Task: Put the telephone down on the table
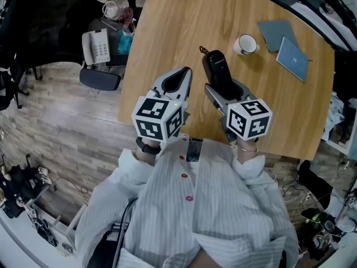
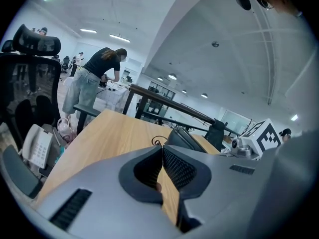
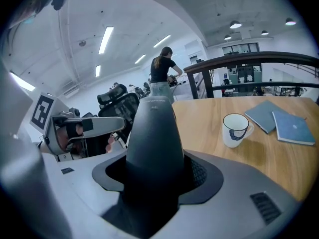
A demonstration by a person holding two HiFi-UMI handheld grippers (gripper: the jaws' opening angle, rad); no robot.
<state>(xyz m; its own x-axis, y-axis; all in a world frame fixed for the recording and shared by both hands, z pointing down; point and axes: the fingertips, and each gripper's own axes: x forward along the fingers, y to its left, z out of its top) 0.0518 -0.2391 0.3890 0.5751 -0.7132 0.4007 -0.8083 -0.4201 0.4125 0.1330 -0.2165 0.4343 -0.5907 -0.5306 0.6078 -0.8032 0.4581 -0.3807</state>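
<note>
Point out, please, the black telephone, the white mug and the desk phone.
black telephone [image 3: 152, 133], right gripper view, its body.
white mug [image 1: 245, 44], head view, its mouth.
desk phone [image 1: 99, 49], head view, its keypad.

Matt black plastic telephone, smooth wood-grain table

Light: bright, from ceiling strips above the jaws.
Shadows: soft, on bench beyond the jaws.
Edges: fisheye-bent, dark corners.
Focus: slightly soft throughout.
</note>
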